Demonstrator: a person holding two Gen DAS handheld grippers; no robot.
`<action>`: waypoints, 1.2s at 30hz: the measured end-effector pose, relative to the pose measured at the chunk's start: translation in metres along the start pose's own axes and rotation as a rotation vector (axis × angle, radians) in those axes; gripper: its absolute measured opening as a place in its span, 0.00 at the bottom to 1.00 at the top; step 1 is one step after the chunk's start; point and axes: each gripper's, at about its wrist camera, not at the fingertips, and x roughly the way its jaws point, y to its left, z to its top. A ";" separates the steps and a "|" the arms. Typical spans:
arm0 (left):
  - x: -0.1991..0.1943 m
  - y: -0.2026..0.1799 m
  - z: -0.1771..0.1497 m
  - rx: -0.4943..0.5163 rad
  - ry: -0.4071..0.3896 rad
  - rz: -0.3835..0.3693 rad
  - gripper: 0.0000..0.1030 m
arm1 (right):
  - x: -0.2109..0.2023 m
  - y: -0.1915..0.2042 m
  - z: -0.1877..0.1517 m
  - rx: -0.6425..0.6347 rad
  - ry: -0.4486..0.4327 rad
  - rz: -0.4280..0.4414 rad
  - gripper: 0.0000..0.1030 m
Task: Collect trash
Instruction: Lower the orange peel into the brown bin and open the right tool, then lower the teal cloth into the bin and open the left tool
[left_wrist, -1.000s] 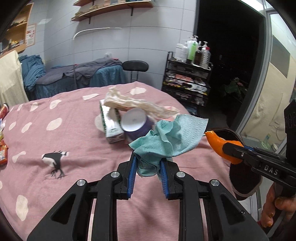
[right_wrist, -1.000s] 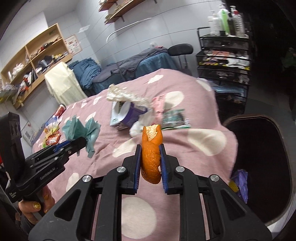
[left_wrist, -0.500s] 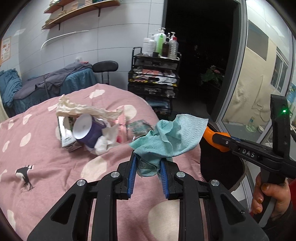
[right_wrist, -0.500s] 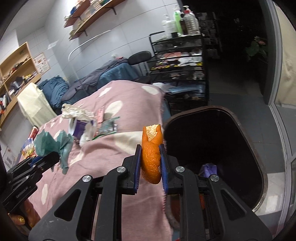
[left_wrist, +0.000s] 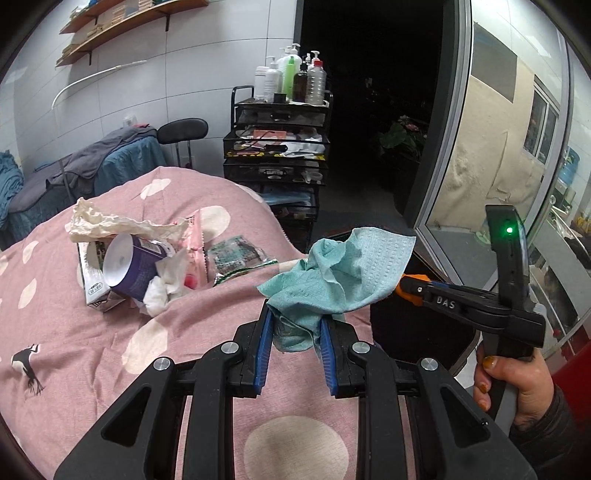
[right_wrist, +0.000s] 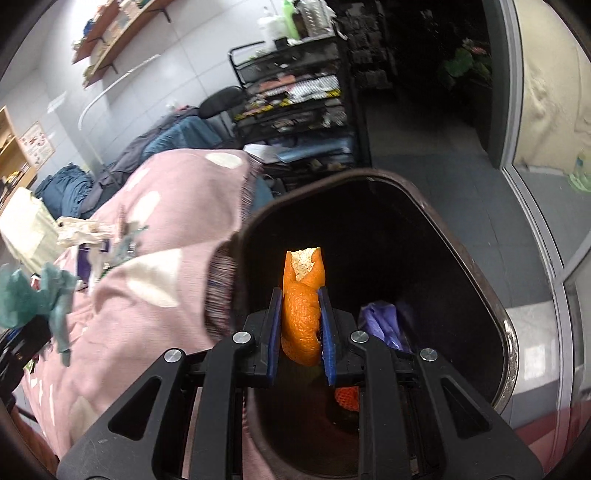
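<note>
Right gripper (right_wrist: 300, 314) clamped on orange peel (right_wrist: 301, 317), above open dark bin (right_wrist: 436, 206). Left gripper (left_wrist: 296, 323) clamped on teal cloth (left_wrist: 343, 273), bed (left_wrist: 92, 332) beneath, trash pile (left_wrist: 140, 266) ahead-left.

- Bed (left_wrist: 92, 354) under a pink cover with pale spots and a bird print.
- On it, a heap: crumpled paper (left_wrist: 122, 225), purple cup (left_wrist: 135, 267) on its side, small carton (left_wrist: 90, 275), white tissues (left_wrist: 162, 288), snack wrappers (left_wrist: 236, 254).
</note>
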 end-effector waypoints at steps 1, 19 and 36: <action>0.001 -0.001 0.000 0.002 0.002 -0.002 0.23 | 0.003 -0.002 0.000 0.004 0.007 -0.005 0.19; 0.019 -0.014 0.005 0.022 0.035 -0.051 0.23 | 0.003 -0.023 -0.007 0.088 -0.027 -0.018 0.66; 0.054 -0.058 0.032 0.071 0.087 -0.154 0.23 | -0.036 -0.052 0.000 0.173 -0.142 -0.100 0.75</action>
